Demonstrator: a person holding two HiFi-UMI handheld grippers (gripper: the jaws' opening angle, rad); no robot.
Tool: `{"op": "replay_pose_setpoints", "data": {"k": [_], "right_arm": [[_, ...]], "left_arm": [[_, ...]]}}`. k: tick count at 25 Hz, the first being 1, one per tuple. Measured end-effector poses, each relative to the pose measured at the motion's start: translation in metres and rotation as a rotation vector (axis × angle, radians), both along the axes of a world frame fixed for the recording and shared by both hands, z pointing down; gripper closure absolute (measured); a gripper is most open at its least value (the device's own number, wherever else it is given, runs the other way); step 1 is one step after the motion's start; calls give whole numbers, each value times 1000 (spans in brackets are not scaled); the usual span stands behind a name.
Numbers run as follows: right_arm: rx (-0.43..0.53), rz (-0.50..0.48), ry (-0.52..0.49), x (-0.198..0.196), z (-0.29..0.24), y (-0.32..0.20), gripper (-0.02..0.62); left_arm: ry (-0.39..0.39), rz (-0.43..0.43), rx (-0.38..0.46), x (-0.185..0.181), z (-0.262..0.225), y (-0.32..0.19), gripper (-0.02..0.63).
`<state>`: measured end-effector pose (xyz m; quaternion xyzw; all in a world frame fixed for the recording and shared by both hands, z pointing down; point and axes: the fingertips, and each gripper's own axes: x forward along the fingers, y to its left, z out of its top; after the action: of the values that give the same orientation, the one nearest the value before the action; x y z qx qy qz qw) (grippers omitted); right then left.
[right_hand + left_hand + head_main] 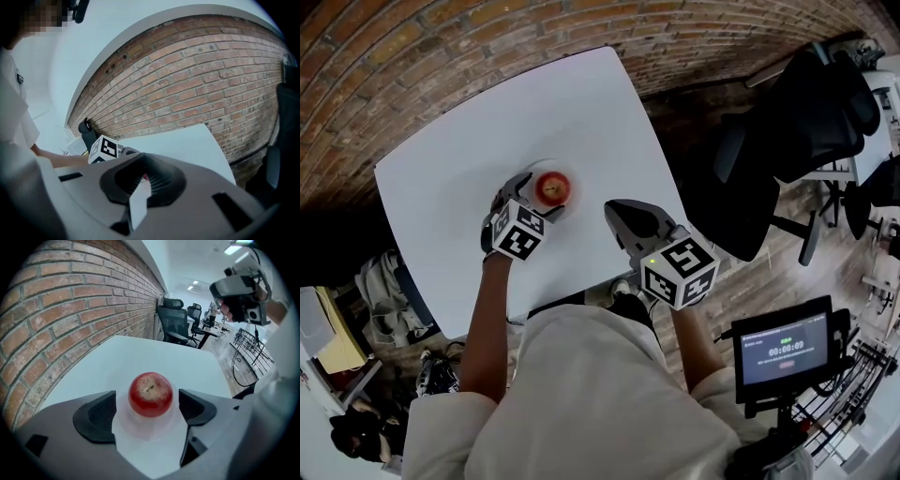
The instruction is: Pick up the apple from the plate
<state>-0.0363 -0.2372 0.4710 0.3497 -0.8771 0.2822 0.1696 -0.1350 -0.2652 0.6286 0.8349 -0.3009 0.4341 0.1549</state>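
A red apple (551,187) (150,394) sits stem up on a small white plate (573,202) (149,431) in the middle of the white table (581,103). My left gripper (536,195) (147,405) is angled down over the plate and stands open. Its two black pads (96,416) flank the apple with a gap on each side. My right gripper (619,212) (140,180) hovers to the right of the plate near the table's front edge; its pads are together and hold nothing. In the right gripper view the left gripper's marker cube (104,149) hides the apple.
A brick wall (441,37) runs along the table's far side. Black office chairs (806,122) stand on the wooden floor to the right. A small monitor on a stand (783,352) is at the lower right. Bags and clutter (389,291) lie on the floor at the left.
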Motion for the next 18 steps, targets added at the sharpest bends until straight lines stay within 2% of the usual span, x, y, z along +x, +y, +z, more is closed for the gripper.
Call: {"op": "replay_pose_setpoints", "data": {"k": [6,18], "right_arm": [[-5,-5,-2,-6,1,2,594],[-12,-8,0,-6,5,5,594]], "left_arm": [[3,2,8,4,4,-1,178],[-22,45,-46,12,29,-3,178]]}}
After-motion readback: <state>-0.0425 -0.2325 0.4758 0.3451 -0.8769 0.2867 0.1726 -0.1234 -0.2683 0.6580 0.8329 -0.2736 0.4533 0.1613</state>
